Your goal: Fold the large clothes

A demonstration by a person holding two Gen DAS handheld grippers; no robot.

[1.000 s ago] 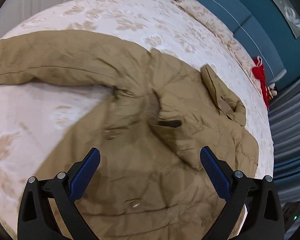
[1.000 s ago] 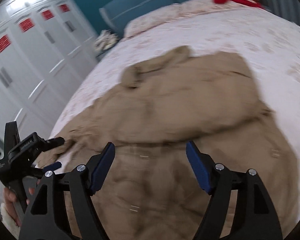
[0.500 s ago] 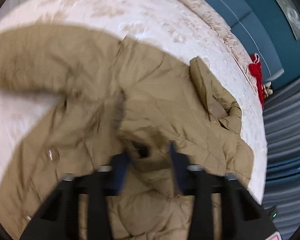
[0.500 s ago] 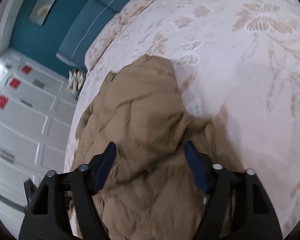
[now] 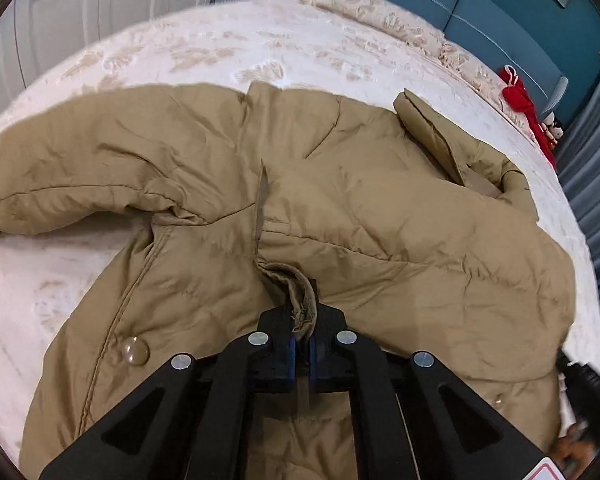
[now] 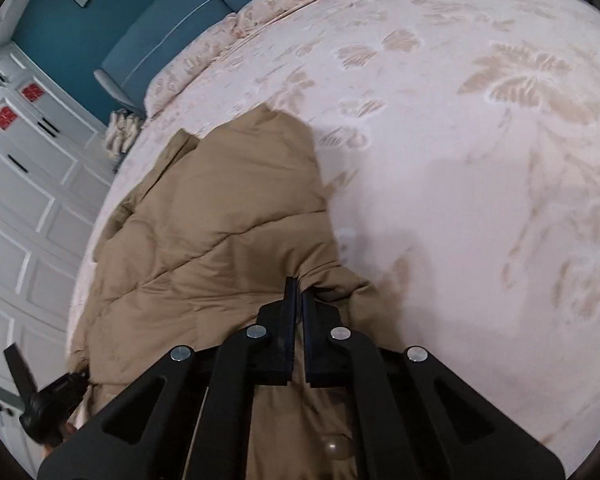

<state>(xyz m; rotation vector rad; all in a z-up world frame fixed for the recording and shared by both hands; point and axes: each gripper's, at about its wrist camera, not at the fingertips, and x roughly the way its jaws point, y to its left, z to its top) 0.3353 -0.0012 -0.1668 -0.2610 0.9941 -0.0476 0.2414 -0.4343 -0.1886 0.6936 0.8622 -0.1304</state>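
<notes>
Both wrist views close over coat (image 5: 380, 208)

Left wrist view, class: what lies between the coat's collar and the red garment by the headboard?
Only bare floral bedspread separates the tan coat, collar included, from the red garment; the left wrist view shows this.

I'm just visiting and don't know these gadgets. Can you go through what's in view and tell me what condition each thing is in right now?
Left gripper: shut, pinching a fold of the coat's edge.
Right gripper: shut on the coat's fabric.
Tan coat: spread on the bed, rumpled, one sleeve stretched out sideways, not yet folded.
Coat snap button: unfastened, lying exposed.
Bed cover: laid flat, mostly smooth.
Red garment: bunched near the headboard.
</notes>
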